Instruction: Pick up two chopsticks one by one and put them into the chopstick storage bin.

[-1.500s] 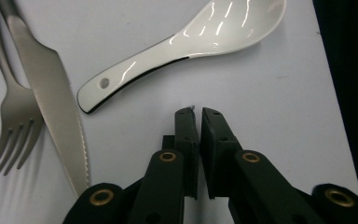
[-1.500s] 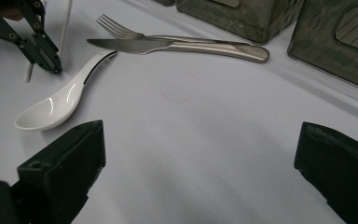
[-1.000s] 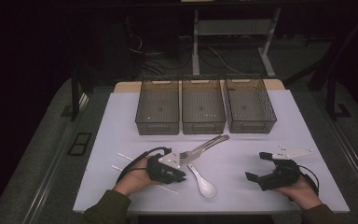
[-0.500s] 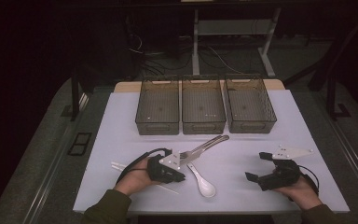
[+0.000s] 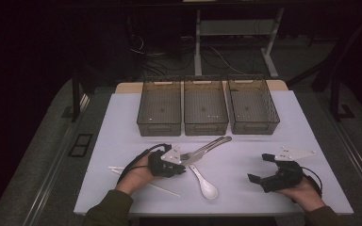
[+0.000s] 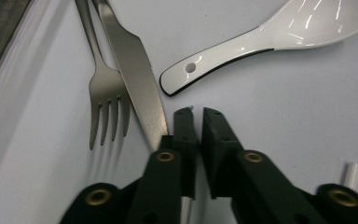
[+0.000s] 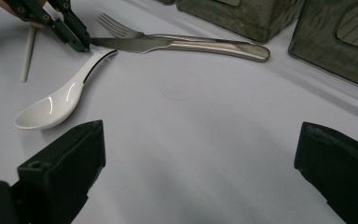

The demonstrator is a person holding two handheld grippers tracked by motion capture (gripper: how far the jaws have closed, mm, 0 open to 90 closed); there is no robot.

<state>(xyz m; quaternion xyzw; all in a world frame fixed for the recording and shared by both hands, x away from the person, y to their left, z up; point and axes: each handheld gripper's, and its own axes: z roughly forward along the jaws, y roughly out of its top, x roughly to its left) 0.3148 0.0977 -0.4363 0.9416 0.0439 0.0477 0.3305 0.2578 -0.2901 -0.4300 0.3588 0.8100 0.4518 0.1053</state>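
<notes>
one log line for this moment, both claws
left claw: nearly shut, empty, at knife tip | right claw: open, idle | spoon: on table

Three dark translucent mesh-walled plastic bins (image 5: pixel 159 113) (image 5: pixel 205 111) (image 5: pixel 252 109) stand side by side, touching, at the far edge of the pale lavender surface (image 5: pixel 122 127); a black rectangular floor plate (image 5: pixel 80 145) lies left of it, tangled dark cables (image 5: pixel 169 63) behind.
</notes>
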